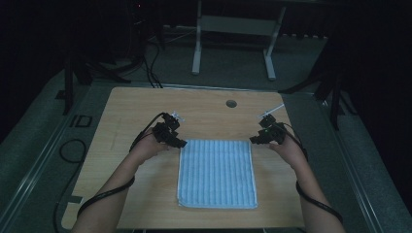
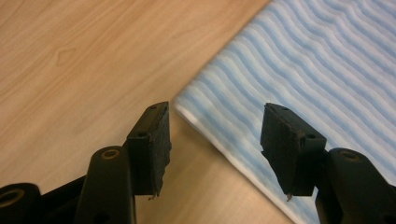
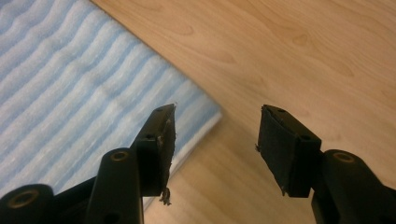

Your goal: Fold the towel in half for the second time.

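Left tool (image 1: 181, 144) hovering half open, gripping nothing, the towel (image 1: 217, 172) corner just below its jaws. Right tool (image 1: 253, 140) doing likewise over the tabletop (image 1: 145, 107).

Light wooden table (image 1: 145, 107); folded blue-striped cloth (image 1: 217, 174) flat near front edge.

A soft, ribbed blue-striped cloth (image 1: 217, 173) lies on a smooth, matt wood-grain table (image 1: 145, 104).
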`<state>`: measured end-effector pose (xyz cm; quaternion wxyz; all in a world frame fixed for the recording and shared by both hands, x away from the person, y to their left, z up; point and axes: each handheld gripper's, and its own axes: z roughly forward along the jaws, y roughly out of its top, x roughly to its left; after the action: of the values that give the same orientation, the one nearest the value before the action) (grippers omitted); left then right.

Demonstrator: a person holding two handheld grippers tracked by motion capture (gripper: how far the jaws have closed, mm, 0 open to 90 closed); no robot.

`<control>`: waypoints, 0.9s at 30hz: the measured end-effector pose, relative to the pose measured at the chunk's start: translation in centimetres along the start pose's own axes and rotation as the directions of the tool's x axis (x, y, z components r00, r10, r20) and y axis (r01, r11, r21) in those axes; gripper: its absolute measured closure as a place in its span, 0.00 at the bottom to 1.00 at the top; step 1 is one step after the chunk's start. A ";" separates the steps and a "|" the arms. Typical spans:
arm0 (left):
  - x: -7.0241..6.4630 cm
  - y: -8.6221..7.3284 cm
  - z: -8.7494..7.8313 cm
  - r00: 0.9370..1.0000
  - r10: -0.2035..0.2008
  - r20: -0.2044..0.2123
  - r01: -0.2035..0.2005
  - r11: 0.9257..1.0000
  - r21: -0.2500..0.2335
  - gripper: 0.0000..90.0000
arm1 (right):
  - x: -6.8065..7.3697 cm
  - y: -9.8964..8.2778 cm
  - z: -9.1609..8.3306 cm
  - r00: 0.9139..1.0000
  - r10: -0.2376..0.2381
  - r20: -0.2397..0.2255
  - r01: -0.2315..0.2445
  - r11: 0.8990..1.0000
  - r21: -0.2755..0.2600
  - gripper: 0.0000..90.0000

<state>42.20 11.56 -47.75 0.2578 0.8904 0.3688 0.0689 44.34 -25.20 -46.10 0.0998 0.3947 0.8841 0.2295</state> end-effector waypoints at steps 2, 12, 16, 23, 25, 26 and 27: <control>0.4 0.4 0.5 1.000 -0.002 -0.018 0.003 1.000 0.007 0.47 | -0.2 0.3 0.3 1.000 0.001 -0.010 -0.001 1.000 0.002 0.50; 1.5 1.4 2.9 0.999 -0.032 -0.004 0.032 0.999 0.038 0.47 | -1.6 1.3 2.2 0.998 0.044 -0.039 -0.043 0.999 0.028 0.50; 1.6 1.4 3.5 1.000 -0.019 0.017 0.018 0.999 0.039 0.47 | -1.5 1.6 3.0 0.997 0.050 -0.060 -0.046 0.997 0.061 0.50; 1.6 1.6 4.8 0.999 -0.001 0.037 -0.001 0.998 0.057 0.51 | -0.8 1.4 5.6 0.997 0.032 -0.070 -0.020 0.986 0.164 0.52; 1.5 1.6 5.0 0.999 0.009 0.043 -0.011 0.998 0.065 0.52 | -0.8 1.3 6.3 0.996 0.032 -0.077 -0.017 0.982 0.191 0.57; 1.4 1.6 5.2 0.999 0.014 0.042 -0.017 0.997 0.075 0.55 | -0.7 1.3 6.5 0.997 0.033 -0.075 -0.016 0.978 0.206 0.57; 1.4 1.5 5.3 0.999 0.017 0.044 -0.021 0.996 0.089 0.55 | -0.8 1.2 6.8 0.997 0.033 -0.065 -0.018 0.976 0.216 0.59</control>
<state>45.84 9.46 -51.66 0.2250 0.9057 0.3575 0.0356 48.08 -22.84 -51.40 0.0233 0.4064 0.9015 0.1468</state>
